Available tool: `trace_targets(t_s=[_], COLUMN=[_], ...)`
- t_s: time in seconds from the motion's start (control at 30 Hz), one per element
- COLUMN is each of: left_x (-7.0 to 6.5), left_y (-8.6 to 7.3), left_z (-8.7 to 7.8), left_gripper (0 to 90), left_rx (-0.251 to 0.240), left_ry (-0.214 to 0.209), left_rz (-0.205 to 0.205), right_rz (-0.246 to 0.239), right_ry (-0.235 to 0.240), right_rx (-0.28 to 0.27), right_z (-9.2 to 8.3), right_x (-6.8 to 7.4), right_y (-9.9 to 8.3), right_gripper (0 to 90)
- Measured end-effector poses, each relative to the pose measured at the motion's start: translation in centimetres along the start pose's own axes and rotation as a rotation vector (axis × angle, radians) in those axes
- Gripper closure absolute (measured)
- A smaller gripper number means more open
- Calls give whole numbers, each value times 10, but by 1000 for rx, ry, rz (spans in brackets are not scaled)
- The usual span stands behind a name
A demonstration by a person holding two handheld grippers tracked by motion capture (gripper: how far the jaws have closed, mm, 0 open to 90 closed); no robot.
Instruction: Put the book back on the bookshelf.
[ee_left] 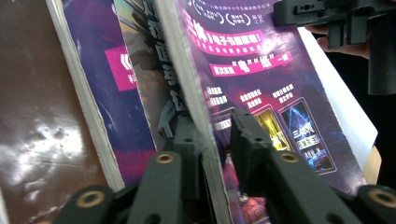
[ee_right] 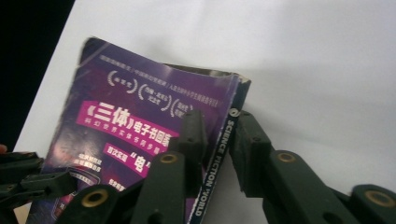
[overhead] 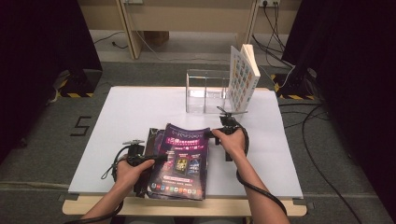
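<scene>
A purple book (overhead: pixel 180 158) with Chinese print lies on top of a small stack of books (overhead: pixel 152 137) at the table's front centre. In the left gripper view the left gripper (ee_left: pixel 214 120) straddles the page edge of the purple book (ee_left: pixel 261 93): one jaw is under it and the other stands off the cover, so it is open. The left gripper (overhead: pixel 154 159) sits at the book's left side. My right gripper (ee_right: pixel 219 119) is shut on the spine of the purple book (ee_right: pixel 126 121), at its far right corner (overhead: pixel 210 135), which is raised off the table.
A clear box (overhead: pixel 205 91) with dividers stands at the back, and a white illustrated book (overhead: pixel 243 77) stands upright at its right end. The white table top (overhead: pixel 140 107) is bare on the left. A brown book (ee_left: pixel 42 116) lies lowest in the stack.
</scene>
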State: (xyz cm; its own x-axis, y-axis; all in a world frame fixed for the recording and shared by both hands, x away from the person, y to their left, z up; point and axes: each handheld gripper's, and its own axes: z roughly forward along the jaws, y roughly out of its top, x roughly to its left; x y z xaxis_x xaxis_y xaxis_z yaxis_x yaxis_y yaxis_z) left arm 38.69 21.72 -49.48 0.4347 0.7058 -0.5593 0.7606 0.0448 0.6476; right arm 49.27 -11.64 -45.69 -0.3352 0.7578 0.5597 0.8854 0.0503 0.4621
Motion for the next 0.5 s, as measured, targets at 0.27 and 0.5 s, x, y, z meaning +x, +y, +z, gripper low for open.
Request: trace_targets(t_s=[0.27, 0.5], left_x=[1, 10], left_y=[-1, -3], left_z=[-13, -34], left_gripper=[487, 469], left_rx=[-38, -75], left_ry=[65, 121], left_rz=[76, 123], right_rz=[-3, 7], right_ry=[30, 51], right_rx=[-20, -48], right_z=[-5, -11], right_x=[5, 13], right_y=[2, 2], right_gripper=[799, 814])
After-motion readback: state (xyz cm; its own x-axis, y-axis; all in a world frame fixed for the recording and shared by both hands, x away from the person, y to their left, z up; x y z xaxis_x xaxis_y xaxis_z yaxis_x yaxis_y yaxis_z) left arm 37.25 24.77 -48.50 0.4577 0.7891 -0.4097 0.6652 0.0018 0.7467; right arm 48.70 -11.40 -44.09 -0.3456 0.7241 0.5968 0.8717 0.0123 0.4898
